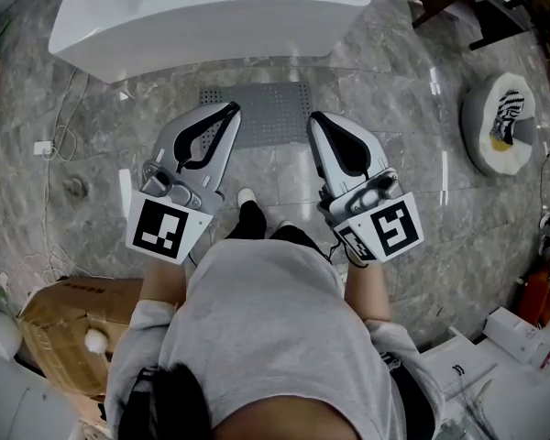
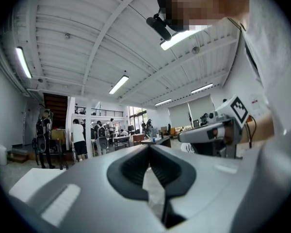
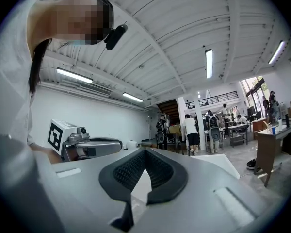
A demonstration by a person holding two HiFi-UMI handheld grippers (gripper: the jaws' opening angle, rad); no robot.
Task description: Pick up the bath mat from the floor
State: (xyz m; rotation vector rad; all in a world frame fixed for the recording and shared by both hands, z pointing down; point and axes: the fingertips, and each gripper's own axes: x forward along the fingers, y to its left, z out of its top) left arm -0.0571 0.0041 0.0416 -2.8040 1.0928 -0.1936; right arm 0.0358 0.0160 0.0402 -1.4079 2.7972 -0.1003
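The grey bath mat (image 1: 268, 114) lies flat on the marble floor in front of the white bathtub (image 1: 211, 15). In the head view my left gripper (image 1: 231, 109) hovers over the mat's left edge, and my right gripper (image 1: 313, 117) over its right edge. Both are held above the floor, and their jaws are shut with nothing between them. The left gripper view looks out level across the room past its shut jaws (image 2: 149, 147), with the right gripper (image 2: 218, 130) beside it. The right gripper view shows its own shut jaws (image 3: 145, 150) and the left gripper (image 3: 82, 147). Neither gripper view shows the mat.
A cardboard box (image 1: 66, 326) sits at the lower left, with cables (image 1: 60, 145) on the floor to the left. A round white object (image 1: 502, 123) stands at the right. The person's feet (image 1: 247, 216) are just behind the mat. Several people (image 3: 191, 130) stand far across the room.
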